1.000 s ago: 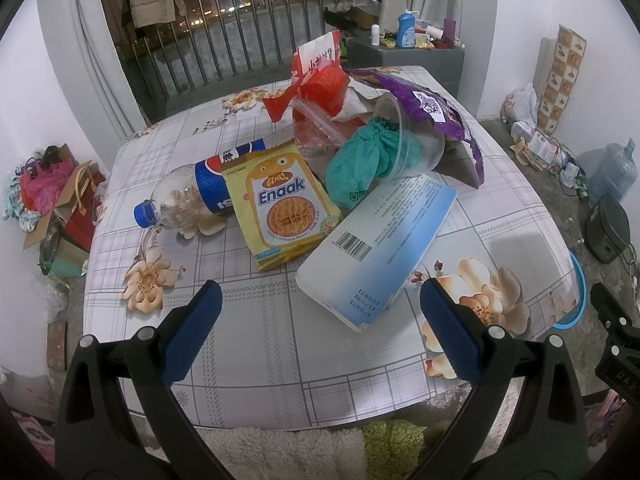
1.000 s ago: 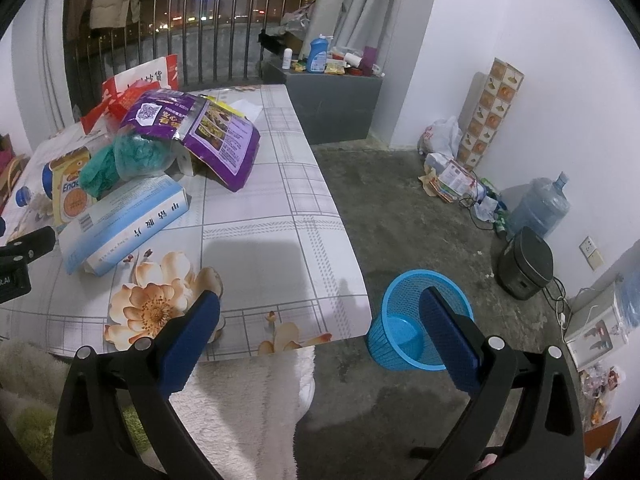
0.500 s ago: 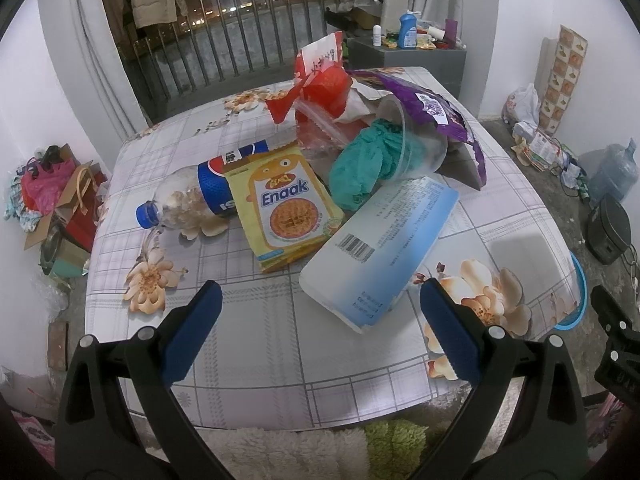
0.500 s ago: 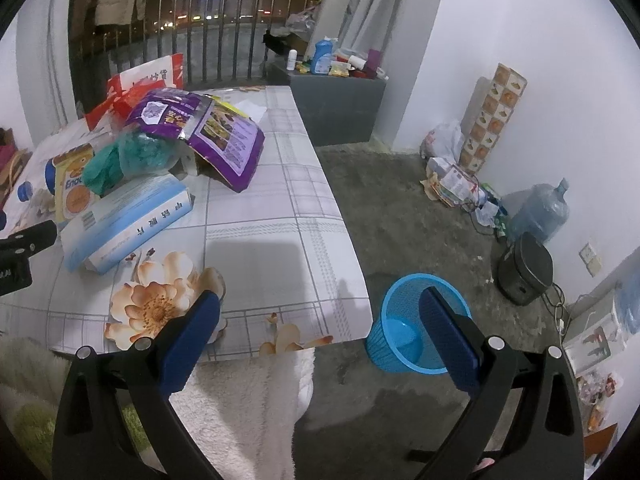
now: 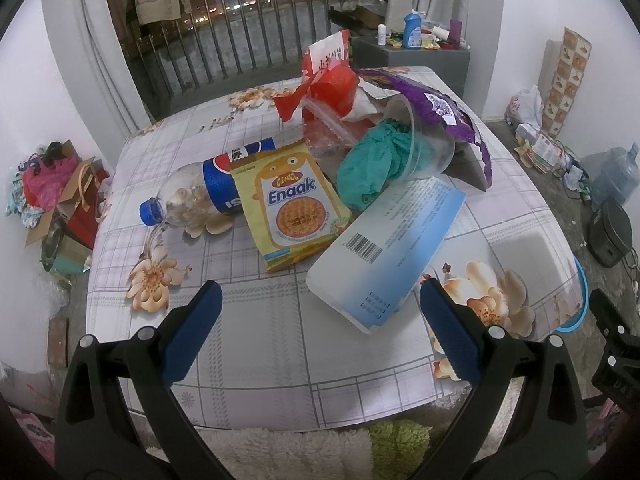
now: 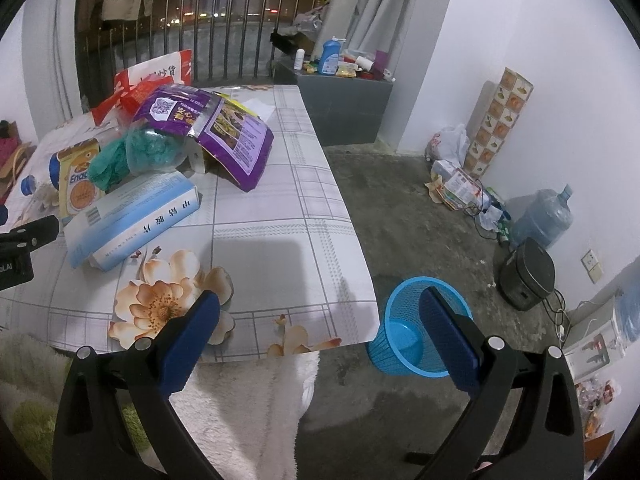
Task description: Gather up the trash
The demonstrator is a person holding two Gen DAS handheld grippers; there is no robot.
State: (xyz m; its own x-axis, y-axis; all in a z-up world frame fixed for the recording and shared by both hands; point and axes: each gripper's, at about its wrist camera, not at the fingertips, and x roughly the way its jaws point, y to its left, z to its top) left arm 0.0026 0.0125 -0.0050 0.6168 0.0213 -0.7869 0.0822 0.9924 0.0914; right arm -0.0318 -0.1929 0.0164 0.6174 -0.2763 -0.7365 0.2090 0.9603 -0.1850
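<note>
Both sets of jaws stand spread wide and hold nothing. Left gripper [image 5: 320, 328] hovers over the near part of the table with the floral plaid cloth [image 5: 256, 352]; its blue pads touch no item. Just beyond them lies the pale blue and white flat carton with a barcode [image 5: 384, 248], nearest of the trash. It lies partly over the yellow "Enaak" snack packet [image 5: 294, 210]. Left of that packet lies a clear plastic bottle with blue cap and blue label [image 5: 192, 196], on its side. Behind: a clear plastic cup stuffed with teal crumpled material [image 5: 396, 152], a purple foil pouch [image 5: 440, 108], a red and white bag [image 5: 332, 76].

Bare cloth runs between the pads and the table's near edge; bare cloth also on the left side of the table.

Right gripper [image 6: 320, 344] hangs past the table's near right corner, over the edge and a white fluffy cover [image 6: 248, 408]. Round blue mesh plastic basket [image 6: 416, 328] stands on the grey concrete floor just beside that corner, upright; the right pad overlaps it in view. Contact cannot be told. Floor to the right is open up to a dark round appliance [image 6: 524, 276] and a large water jug [image 6: 544, 216] by the wall.
</note>
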